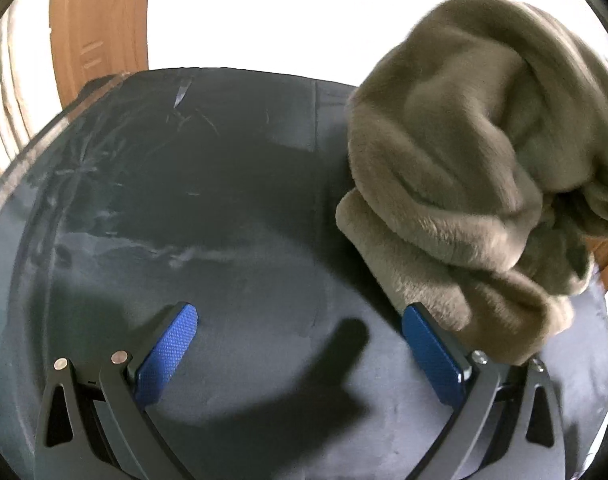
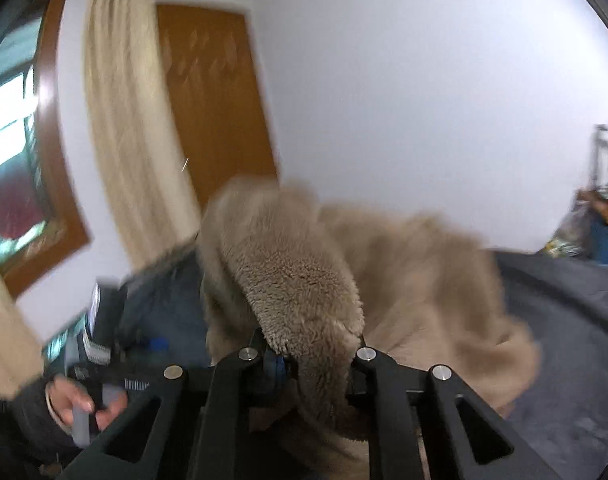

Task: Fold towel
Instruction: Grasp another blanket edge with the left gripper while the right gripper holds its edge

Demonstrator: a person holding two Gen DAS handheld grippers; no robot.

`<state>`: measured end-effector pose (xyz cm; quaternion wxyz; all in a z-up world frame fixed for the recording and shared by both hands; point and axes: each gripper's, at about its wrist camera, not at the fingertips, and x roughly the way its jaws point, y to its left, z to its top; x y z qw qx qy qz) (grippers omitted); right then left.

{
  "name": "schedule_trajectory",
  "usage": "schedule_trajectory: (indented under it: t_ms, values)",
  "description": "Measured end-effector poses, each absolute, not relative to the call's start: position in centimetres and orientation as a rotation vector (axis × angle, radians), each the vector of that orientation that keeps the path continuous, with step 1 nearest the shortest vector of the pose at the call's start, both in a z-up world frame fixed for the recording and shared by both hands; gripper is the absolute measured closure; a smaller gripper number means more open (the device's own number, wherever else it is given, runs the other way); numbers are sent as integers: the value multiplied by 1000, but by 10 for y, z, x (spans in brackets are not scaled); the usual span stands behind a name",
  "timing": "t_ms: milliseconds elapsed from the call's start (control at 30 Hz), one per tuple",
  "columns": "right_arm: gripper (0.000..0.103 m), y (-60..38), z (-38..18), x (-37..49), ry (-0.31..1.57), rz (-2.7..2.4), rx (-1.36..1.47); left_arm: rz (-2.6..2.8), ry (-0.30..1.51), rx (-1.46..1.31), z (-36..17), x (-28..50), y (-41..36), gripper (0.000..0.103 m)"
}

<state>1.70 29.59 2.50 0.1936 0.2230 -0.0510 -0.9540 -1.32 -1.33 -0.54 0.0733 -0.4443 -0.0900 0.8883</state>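
Observation:
A fluffy grey-brown towel hangs bunched up above the right side of the dark grey table cover. My left gripper is open over the bare cover, its blue pads far apart and nothing between them; the towel's lower edge brushes the outside of its right finger. In the right wrist view a thick fold of the towel drapes over my right gripper, which is shut on it. The rest of the towel trails onto the cover. The pads are hidden by the fabric.
A hand holds the other gripper's handle at lower left. Behind stand a wooden door, a cream curtain, a window and a white wall. Clutter lies beyond the table's far right edge.

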Motion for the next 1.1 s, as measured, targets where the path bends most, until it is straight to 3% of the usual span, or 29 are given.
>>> schedule_trajectory:
  t_ms: [133, 367, 567, 800, 1067, 1100]
  values:
    - [87, 340, 35, 36, -191, -2853, 589, 2591, -373, -1286, -4, -15, -20, 0]
    - [87, 400, -4, 56, -332, -3061, 714, 2483, -521, -1174, 7, -6, -21, 0]
    - [87, 427, -24, 61, -444, -3135, 710, 2493, -382, -1056, 44, -1, 7, 0]
    - [86, 438, -36, 67, -375, -3179, 694, 2506, -156, -912, 80, -7, 46, 0]
    - [86, 454, -42, 73, -439, -3216, 737, 2344, -245, -1041, 53, -46, 57, 1]
    - [86, 454, -41, 74, -435, -3223, 735, 2331, -235, -1038, 50, -49, 60, 6]
